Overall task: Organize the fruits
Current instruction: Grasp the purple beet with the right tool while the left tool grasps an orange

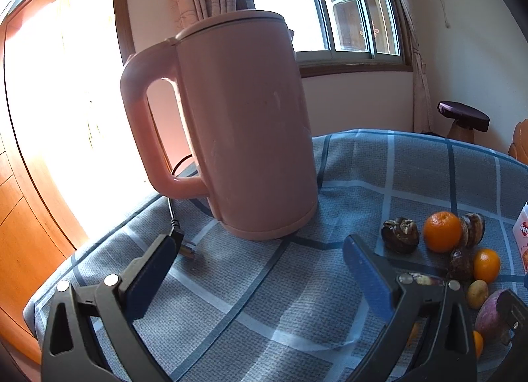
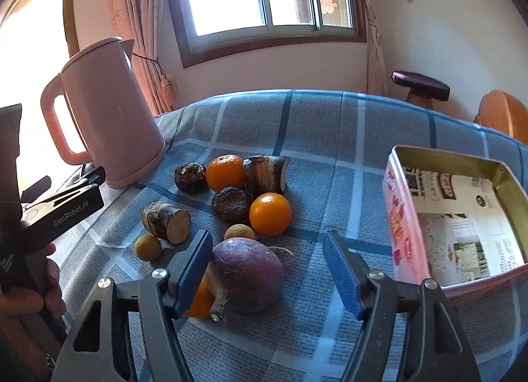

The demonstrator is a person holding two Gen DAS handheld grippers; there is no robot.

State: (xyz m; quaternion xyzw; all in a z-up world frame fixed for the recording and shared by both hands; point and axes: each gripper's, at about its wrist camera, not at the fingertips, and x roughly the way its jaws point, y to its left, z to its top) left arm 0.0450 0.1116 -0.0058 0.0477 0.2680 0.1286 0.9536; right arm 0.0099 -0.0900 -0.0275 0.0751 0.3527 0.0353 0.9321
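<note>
The right gripper (image 2: 265, 253) is wide open around the purple root (image 2: 247, 274). Squeeze gently at its fat middle, then lift it right into the tin (image 2: 462, 217). The left gripper (image 1: 260, 256) is open near the kettle (image 1: 237, 124).

The kettle (image 2: 109, 114) is pale pink; the cloth (image 2: 330, 137) on the worktop is grey with blue and white checks. Two oranges (image 2: 270, 214) are bright orange, the round root (image 2: 247, 274) at 6 o'clock is purple, the tin (image 2: 401, 217) is pink
</note>
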